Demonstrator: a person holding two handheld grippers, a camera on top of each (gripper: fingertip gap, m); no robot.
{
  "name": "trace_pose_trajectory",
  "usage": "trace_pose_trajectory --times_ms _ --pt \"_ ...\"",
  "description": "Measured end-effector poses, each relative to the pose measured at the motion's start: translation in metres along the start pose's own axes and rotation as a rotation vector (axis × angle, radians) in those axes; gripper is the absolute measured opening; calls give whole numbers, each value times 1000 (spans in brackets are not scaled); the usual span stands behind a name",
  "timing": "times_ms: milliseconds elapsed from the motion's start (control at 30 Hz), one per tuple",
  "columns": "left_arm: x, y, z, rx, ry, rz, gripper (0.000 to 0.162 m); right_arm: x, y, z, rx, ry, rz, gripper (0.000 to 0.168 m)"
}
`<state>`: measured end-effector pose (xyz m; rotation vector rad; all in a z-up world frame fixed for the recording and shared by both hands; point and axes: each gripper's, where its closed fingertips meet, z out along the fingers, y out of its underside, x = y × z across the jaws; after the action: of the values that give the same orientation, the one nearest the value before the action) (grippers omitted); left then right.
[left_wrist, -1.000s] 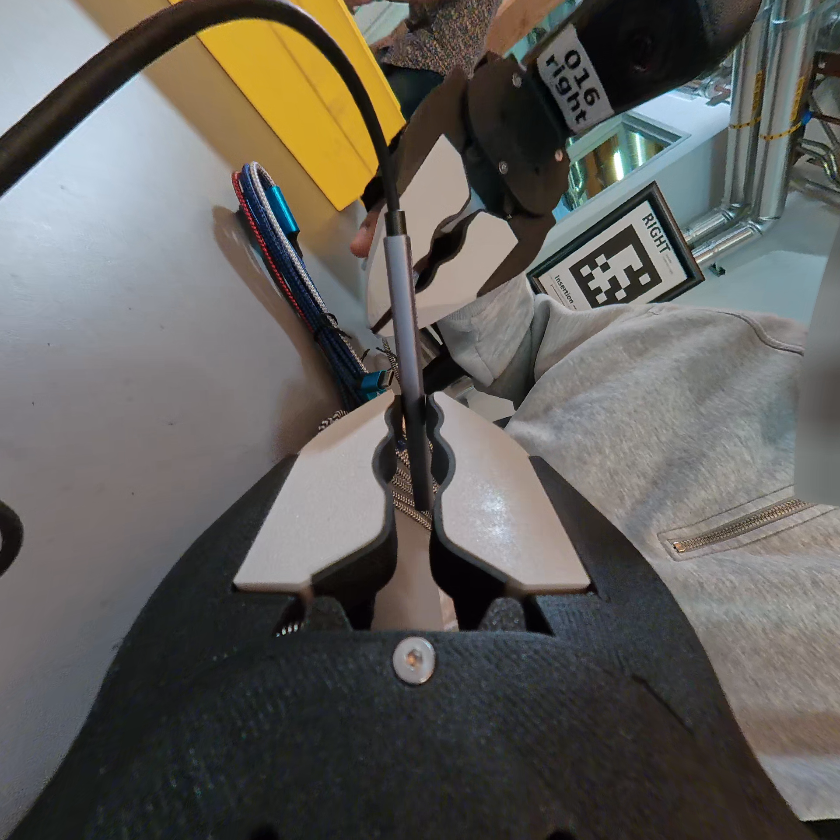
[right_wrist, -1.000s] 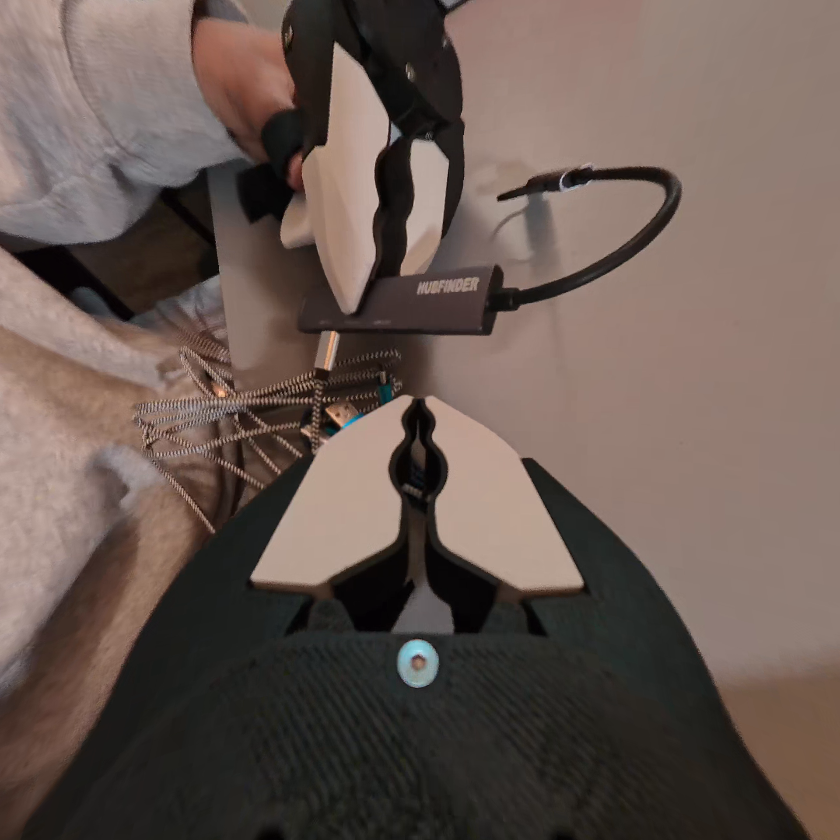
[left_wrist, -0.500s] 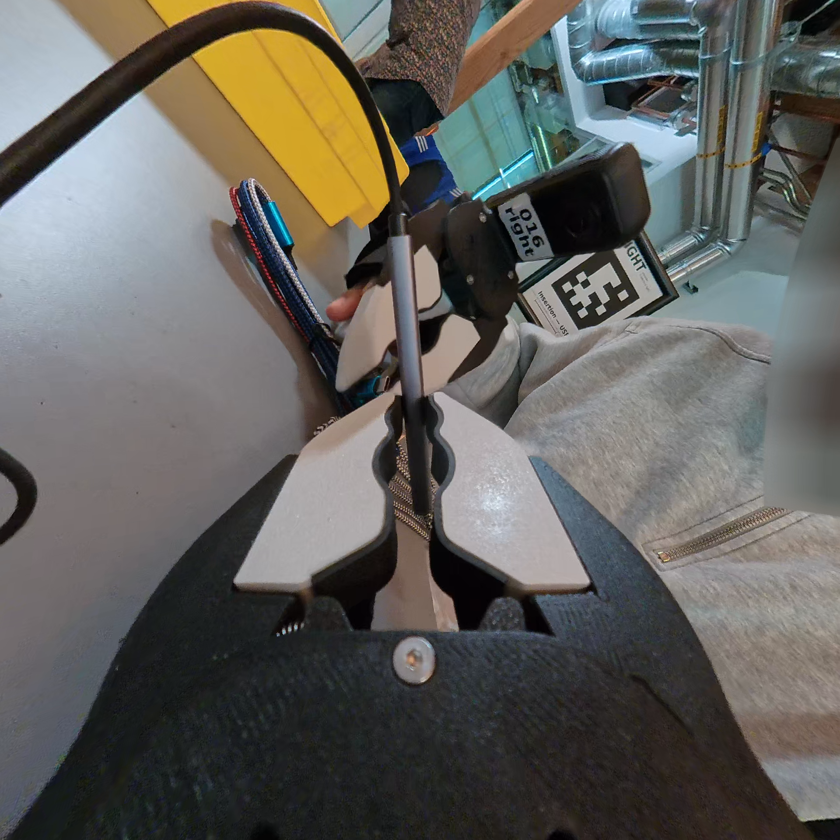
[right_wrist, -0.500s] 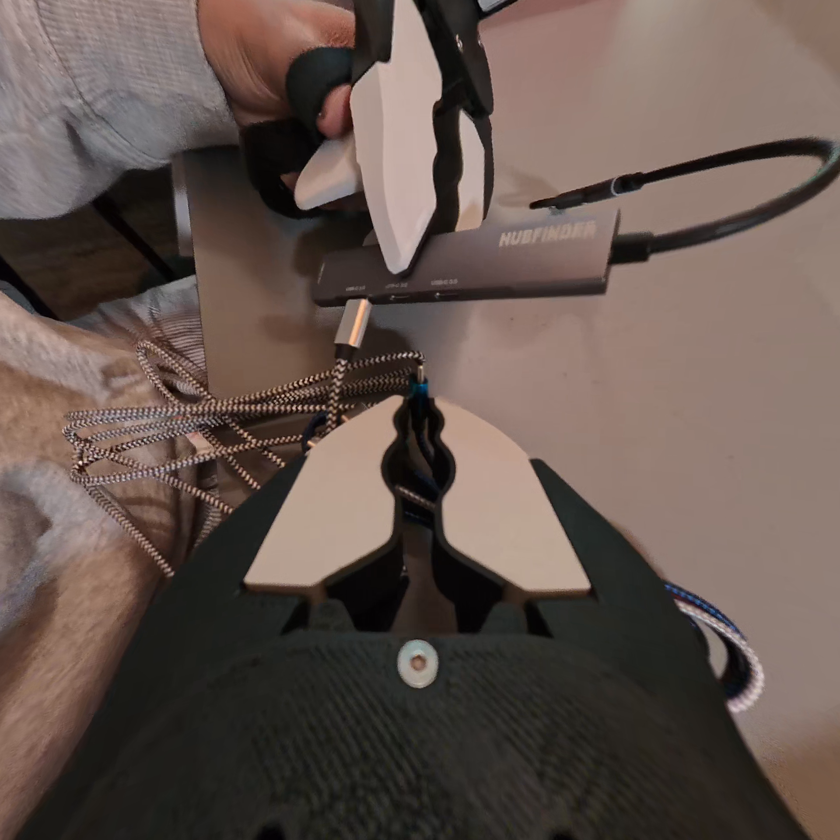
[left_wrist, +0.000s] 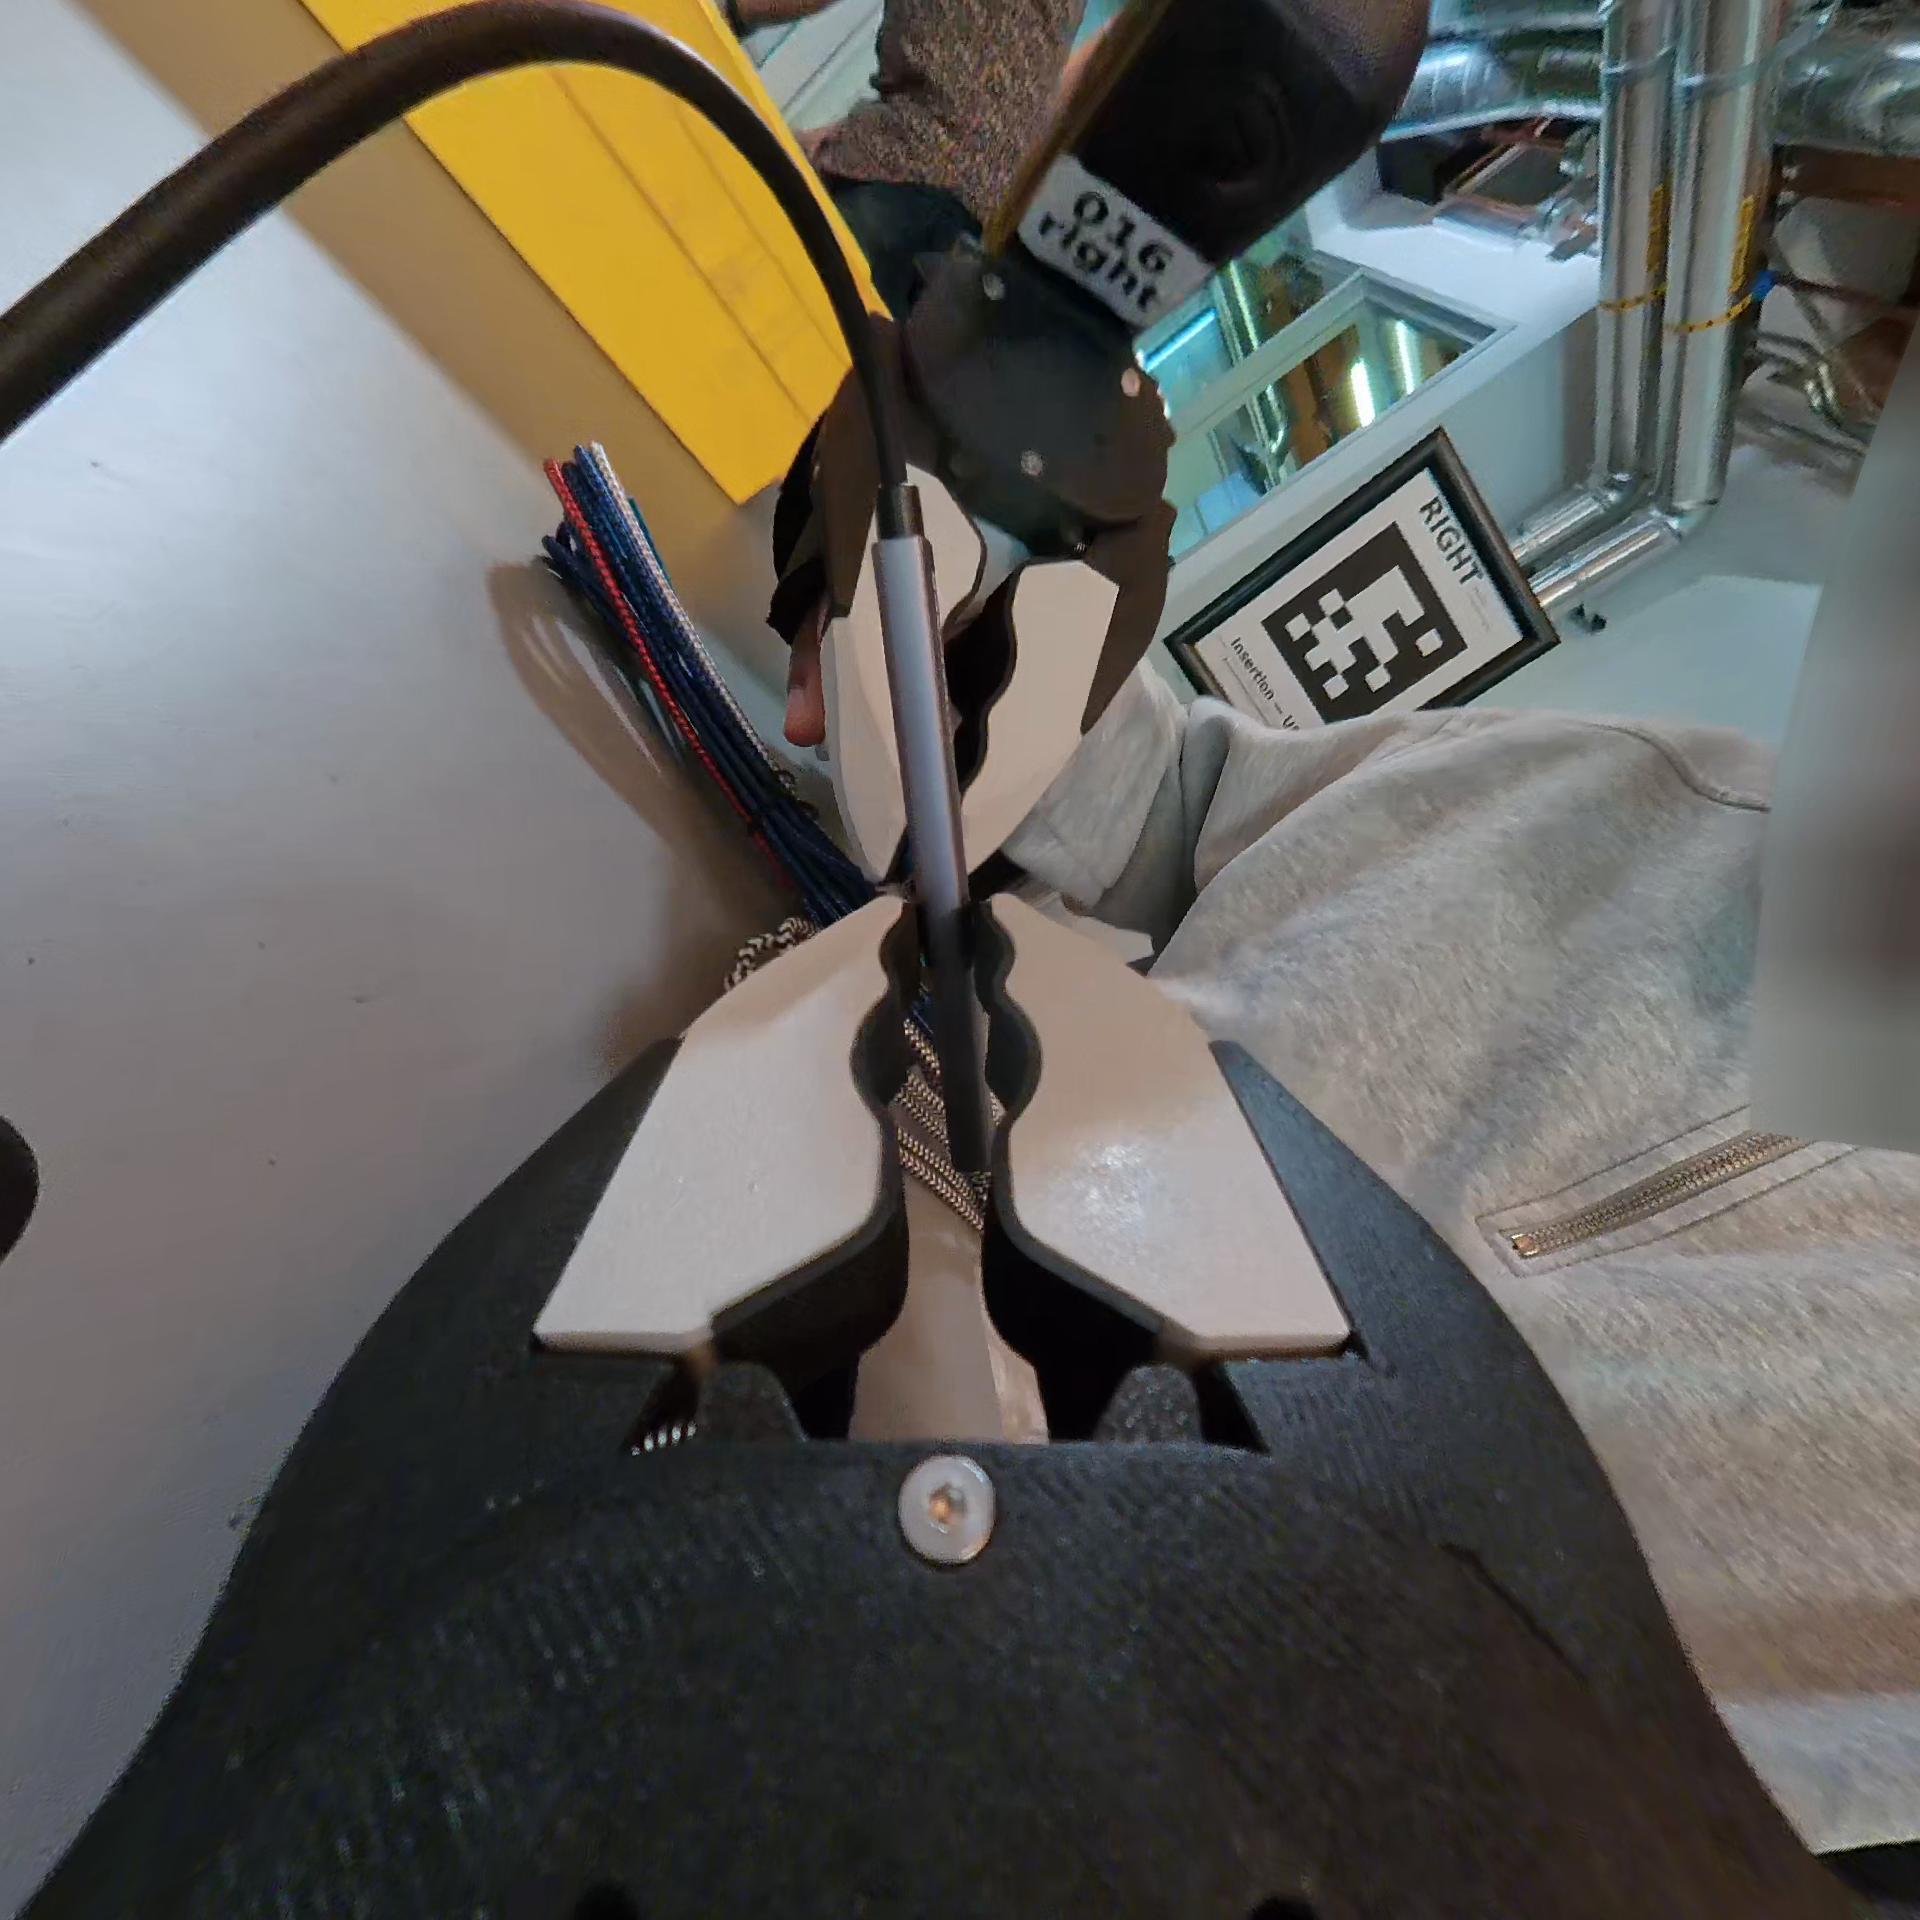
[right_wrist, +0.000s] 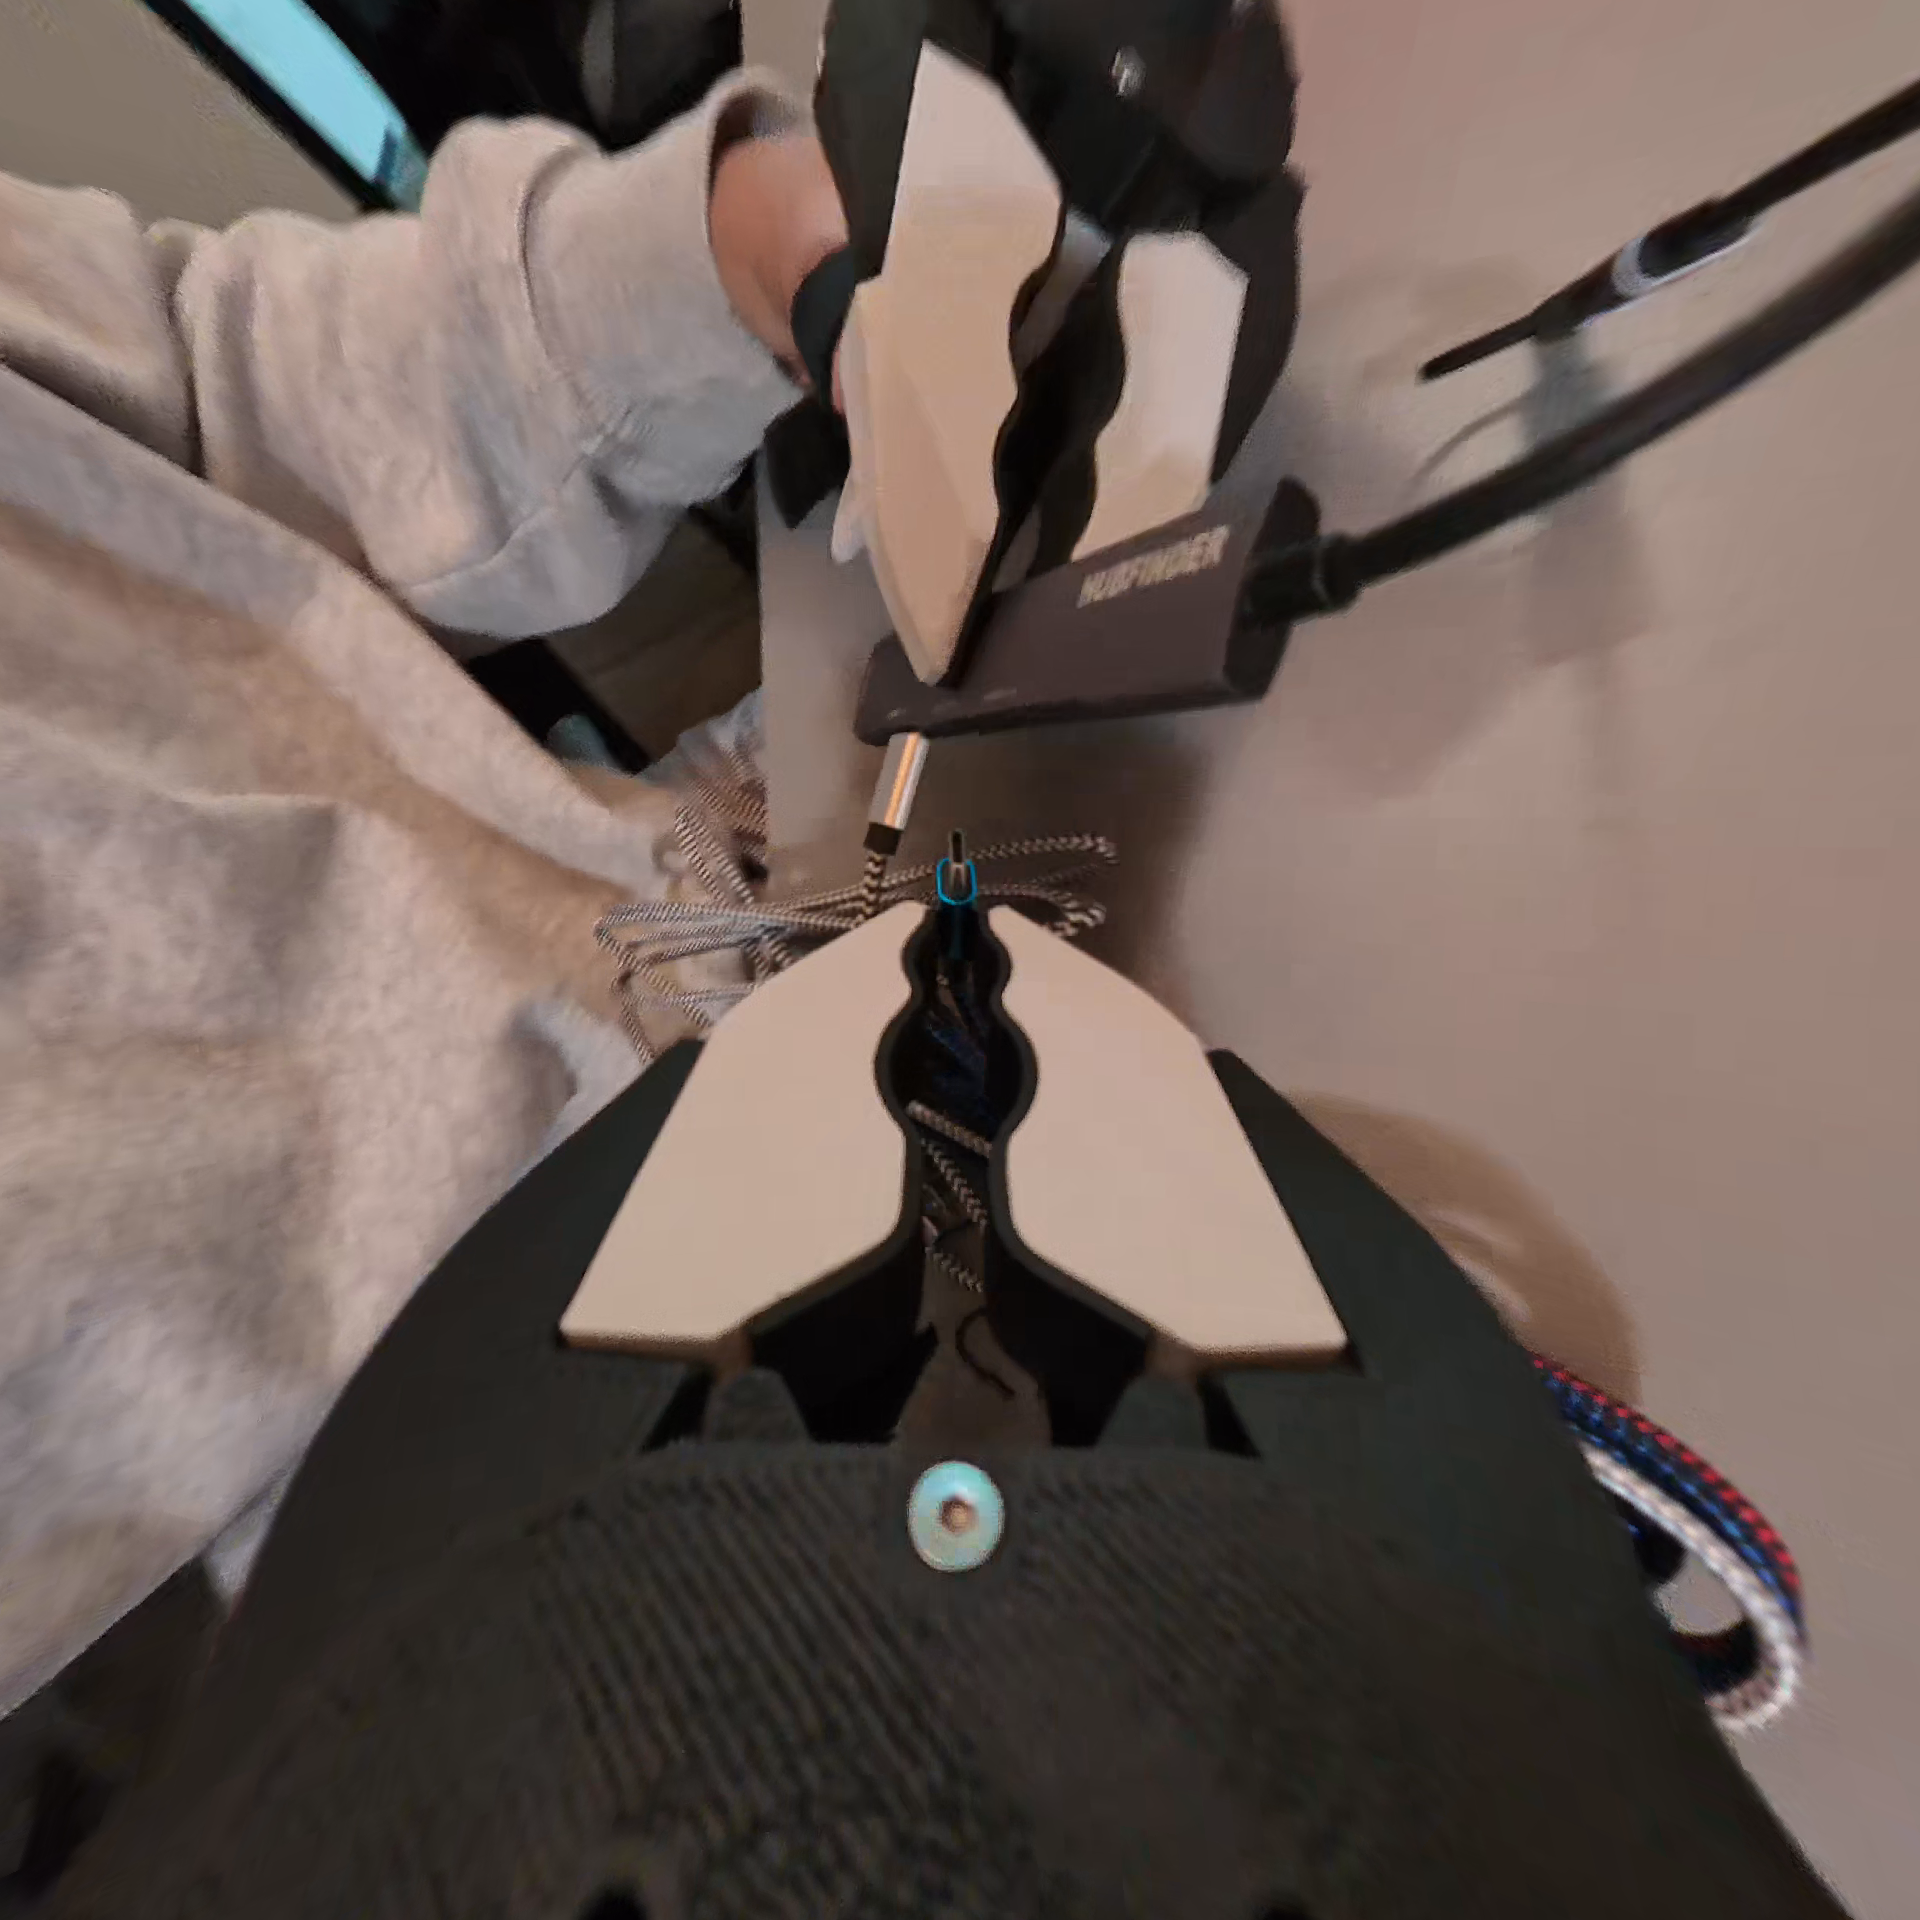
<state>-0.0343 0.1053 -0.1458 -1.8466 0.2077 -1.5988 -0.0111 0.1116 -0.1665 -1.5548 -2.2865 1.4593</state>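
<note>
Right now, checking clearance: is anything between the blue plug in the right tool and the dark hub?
Nothing visible in the gap between blue plug and dark hub, which the left tool grips. A silver plug sits in the hub just beside that line.

- Left wrist view bright and sharp; cable bundle (left_wrist: 665, 686) casts a soft shadow
- Right wrist view dimmer, warm, motion-blurred, edges bowed
</note>
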Motion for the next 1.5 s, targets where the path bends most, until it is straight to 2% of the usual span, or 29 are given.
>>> trace_pose_trajectory --times_ms 33,133,233,733,900,1167,1300,1433,1500 --pt "-1 2 2 -17 -8 5 8 -2 3 4 -52 -32 19 5" --pt "-3 7 7 -56 -40 23 8 -3 15 16 -215 -75 47 6" --pt "-4 9 9 -77 -58 31 8 0 16 22 -311 -80 44 6" --pt "-10 18 14 -148 -131 76 9 -6 21 20 -470 -120 102 7" --pt "-11 17 14 -158 -169 122 9 -5 19 19 -456 -141 127 5" --pt "-13 12 11 -118 -172 96 9 3 14 16 -349 -133 159 5" --pt "-15 2 4 -32 -166 56 8 25 12 5 -256 -2 143 6" --pt "-17 0 2 -16 -163 30 7 70 -2 -14 -114 287 61 7" --pt "-18 1 2 -22 -168 28 8 85 -11 -24 -52 391 -2 19"
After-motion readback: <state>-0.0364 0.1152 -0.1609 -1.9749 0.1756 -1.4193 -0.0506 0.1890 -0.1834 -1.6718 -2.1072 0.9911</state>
